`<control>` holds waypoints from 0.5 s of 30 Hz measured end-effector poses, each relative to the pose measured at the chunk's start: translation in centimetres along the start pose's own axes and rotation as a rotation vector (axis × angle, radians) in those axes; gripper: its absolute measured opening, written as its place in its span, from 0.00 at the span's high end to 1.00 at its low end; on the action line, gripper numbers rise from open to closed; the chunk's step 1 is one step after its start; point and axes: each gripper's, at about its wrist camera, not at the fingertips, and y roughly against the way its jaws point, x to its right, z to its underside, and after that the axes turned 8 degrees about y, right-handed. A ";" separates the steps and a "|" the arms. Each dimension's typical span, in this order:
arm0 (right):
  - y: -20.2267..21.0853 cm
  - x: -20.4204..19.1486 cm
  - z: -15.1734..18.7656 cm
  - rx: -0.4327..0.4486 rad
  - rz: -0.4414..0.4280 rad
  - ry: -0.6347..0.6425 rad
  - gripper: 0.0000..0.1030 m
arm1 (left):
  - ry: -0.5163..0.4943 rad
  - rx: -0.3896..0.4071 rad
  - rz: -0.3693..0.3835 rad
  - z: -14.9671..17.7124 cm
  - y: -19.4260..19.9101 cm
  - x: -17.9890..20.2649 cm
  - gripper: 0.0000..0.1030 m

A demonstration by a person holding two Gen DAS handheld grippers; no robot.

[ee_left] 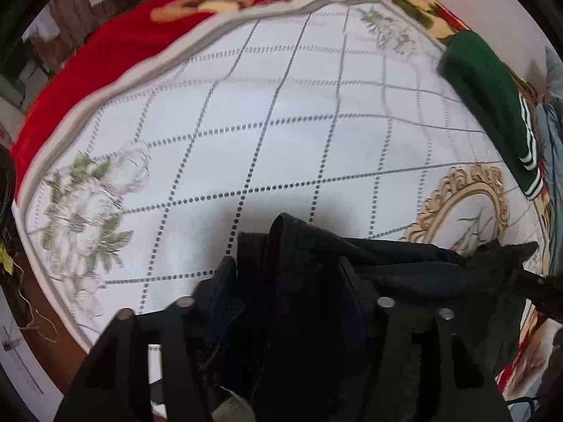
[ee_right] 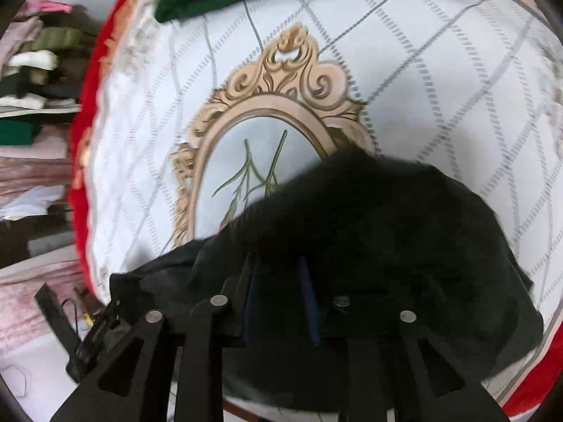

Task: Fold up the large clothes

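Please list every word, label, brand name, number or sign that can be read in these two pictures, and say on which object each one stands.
No text can be read in either view.
The white quilted cover carries only printed flowers, a dotted grid and an ornate gold frame motif, no letters.
The black garment and the green garment show no label.
A small dark device at the left edge may bear marks, but they are too blurred to read.

I judged it a home bedroom: a patterned bedspread (ee_left: 281, 123) covered the bed, beside shelves of folded clothes (ee_right: 38, 70).
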 end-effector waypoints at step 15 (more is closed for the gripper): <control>5.7 16.1 17.4 0.198 -0.135 -0.407 0.29 | -0.269 -0.024 0.064 6.9 0.9 13.8 0.06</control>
